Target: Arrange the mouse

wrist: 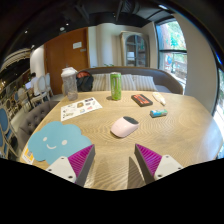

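Observation:
A white computer mouse [124,126] lies on the round wooden table [170,135], just ahead of my fingers and a little right of the middle between them. My gripper [113,162] is open and empty, its magenta pads [80,159] spread wide over bare table. A light blue cloud-shaped mat [55,143] lies on the table left of the mouse, beside my left finger.
Beyond the mouse stand a green can [116,86], a clear lidded jar [69,84], a printed sheet [80,108], a dark red box [142,100] and a small teal item [158,113]. Chairs [30,97] stand to the left, a sofa [140,80] behind.

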A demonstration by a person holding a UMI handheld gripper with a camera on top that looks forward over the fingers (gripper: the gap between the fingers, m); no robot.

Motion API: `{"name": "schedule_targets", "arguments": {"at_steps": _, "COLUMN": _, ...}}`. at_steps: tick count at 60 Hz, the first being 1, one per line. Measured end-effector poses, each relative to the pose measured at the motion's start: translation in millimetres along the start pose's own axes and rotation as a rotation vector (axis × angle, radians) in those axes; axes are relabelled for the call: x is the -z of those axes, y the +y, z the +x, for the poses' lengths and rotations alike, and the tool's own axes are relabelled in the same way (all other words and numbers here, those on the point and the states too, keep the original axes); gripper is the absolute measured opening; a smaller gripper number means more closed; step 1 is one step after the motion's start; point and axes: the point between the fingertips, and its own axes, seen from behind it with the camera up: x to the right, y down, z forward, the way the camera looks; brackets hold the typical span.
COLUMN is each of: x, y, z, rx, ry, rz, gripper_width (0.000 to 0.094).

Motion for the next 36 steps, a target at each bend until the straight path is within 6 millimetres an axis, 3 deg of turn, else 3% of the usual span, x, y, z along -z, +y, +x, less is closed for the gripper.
{"name": "schedule_targets", "arguments": {"at_steps": 6, "x": -30, "y": -4, "z": 20, "rx": 0.006, "ry": 0.039, "rz": -0.032, "gripper_width": 0.0830}}
{"name": "schedule_targets", "arguments": {"at_steps": 15, "x": -68, "y": -3, "z": 20, "rx": -0.016, "ry": 0.014, "rz": -0.088, "gripper_width": 0.0827}}
{"name": "schedule_targets", "arguments": {"at_steps": 36, "x": -121, "y": -38, "z": 33, "rx": -0.020, "ry": 0.073, "rz": -0.093, "gripper_width": 0.0808}}
